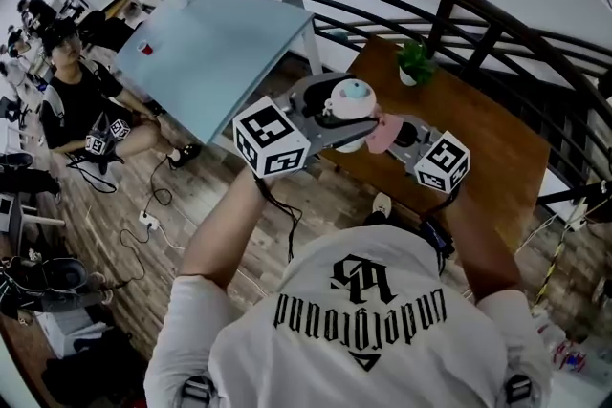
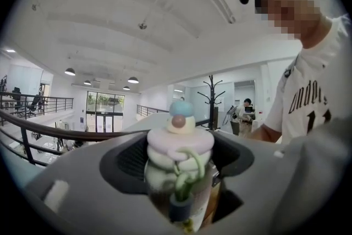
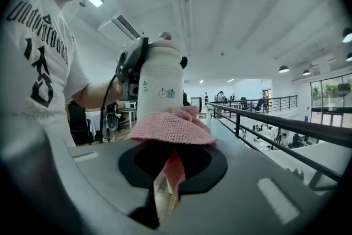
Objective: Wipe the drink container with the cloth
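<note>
The drink container [image 1: 350,102] is a pale bottle with a pastel lid, a blue knob and a green loop strap. My left gripper [image 1: 320,118] is shut on it and holds it up in the air above the wooden table [image 1: 478,143]. In the left gripper view the drink container [image 2: 179,165] fills the space between the jaws. A pink knitted cloth [image 1: 384,133] is clamped in my right gripper [image 1: 402,137], right beside the bottle. In the right gripper view the cloth [image 3: 173,128] presses against the lower side of the white bottle [image 3: 160,80].
A small potted plant [image 1: 416,62] stands at the table's far edge. A dark metal railing [image 1: 449,10] curves behind the table. A light blue tabletop [image 1: 210,43] lies to the left, with a seated person [image 1: 81,105] beyond it on the floor.
</note>
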`<action>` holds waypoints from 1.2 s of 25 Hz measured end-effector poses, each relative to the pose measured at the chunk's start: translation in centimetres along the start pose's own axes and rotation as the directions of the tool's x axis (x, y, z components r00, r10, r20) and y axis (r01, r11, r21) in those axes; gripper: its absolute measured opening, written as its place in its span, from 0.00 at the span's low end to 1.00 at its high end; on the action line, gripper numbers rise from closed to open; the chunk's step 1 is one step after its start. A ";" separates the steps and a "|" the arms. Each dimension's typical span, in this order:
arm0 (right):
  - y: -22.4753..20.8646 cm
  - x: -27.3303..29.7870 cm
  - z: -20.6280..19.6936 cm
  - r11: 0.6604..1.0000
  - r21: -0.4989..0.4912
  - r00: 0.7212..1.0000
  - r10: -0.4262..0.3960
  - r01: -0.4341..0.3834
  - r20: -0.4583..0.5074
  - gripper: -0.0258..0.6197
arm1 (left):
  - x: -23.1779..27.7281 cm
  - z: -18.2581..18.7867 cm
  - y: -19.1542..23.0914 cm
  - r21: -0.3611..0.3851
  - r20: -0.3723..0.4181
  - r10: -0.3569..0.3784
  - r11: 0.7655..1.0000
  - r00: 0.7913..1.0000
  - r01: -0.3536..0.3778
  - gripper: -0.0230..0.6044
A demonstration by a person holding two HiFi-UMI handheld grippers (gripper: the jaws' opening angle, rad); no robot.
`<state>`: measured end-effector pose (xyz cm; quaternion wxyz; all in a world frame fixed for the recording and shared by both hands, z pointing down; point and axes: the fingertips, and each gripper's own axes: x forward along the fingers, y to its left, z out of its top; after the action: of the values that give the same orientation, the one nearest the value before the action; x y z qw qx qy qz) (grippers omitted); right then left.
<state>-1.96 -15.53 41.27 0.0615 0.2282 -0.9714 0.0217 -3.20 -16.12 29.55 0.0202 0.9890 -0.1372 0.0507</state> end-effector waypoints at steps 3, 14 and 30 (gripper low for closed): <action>0.0 -0.3 2.8 0.999 -0.026 0.999 0.022 -0.021 0.044 0.11 | -0.2 0.1 -0.5 0.013 0.004 -0.041 0.999 0.999 0.041 0.65; 0.0 -1.2 11.6 0.986 -0.140 0.984 0.109 -0.089 0.143 0.11 | -0.5 -0.1 -2.3 0.021 0.024 -0.107 0.994 0.994 0.107 0.65; 4.0 0.7 6.1 0.948 -0.121 0.954 0.299 -0.294 0.023 0.11 | -2.5 -0.6 -6.9 0.057 0.007 -0.204 0.977 0.979 0.204 0.65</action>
<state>-4.99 -12.72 35.23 0.0507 0.0762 -0.9953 -0.0307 -3.73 -8.74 29.70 -0.0030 0.9984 -0.0337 0.0461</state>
